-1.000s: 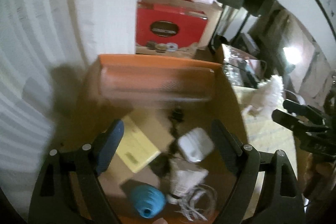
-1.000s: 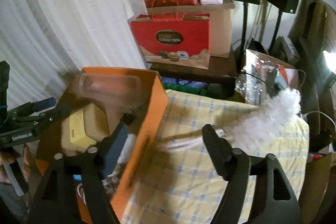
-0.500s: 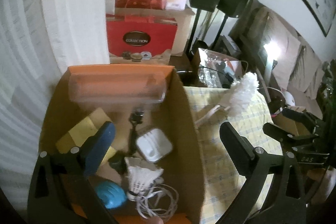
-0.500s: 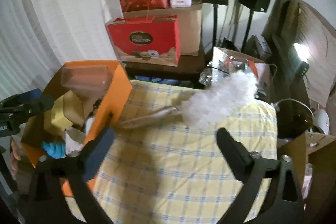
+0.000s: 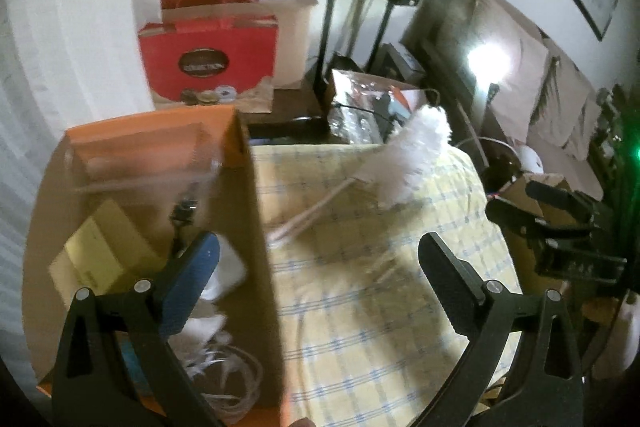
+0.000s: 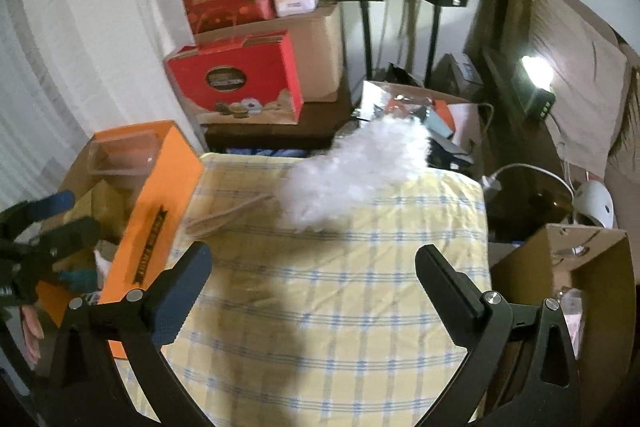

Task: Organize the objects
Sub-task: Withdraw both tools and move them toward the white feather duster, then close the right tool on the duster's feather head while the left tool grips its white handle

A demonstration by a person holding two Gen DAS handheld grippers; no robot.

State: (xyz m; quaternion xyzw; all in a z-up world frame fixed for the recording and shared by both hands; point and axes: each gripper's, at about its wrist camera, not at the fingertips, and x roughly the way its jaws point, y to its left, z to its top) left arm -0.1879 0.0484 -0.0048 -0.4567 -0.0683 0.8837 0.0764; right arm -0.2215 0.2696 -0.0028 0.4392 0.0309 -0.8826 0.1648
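Left wrist view alone shows the white charger (image 5: 228,269) inside the orange box (image 5: 256,227); both grippers gape wide, empty.

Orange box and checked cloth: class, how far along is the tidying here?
Done: small items, including a yellow box, lie in the orange box. In hand: nothing; the left tool and right tool are open and empty. Left: the white feather duster lies on the checked cloth.

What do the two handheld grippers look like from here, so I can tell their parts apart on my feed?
Both the left gripper and the right gripper have matte black angular frames with silver screws. On each, one of the fingers carries a textured blue pad; the other looks black. No cables or sleeves show.
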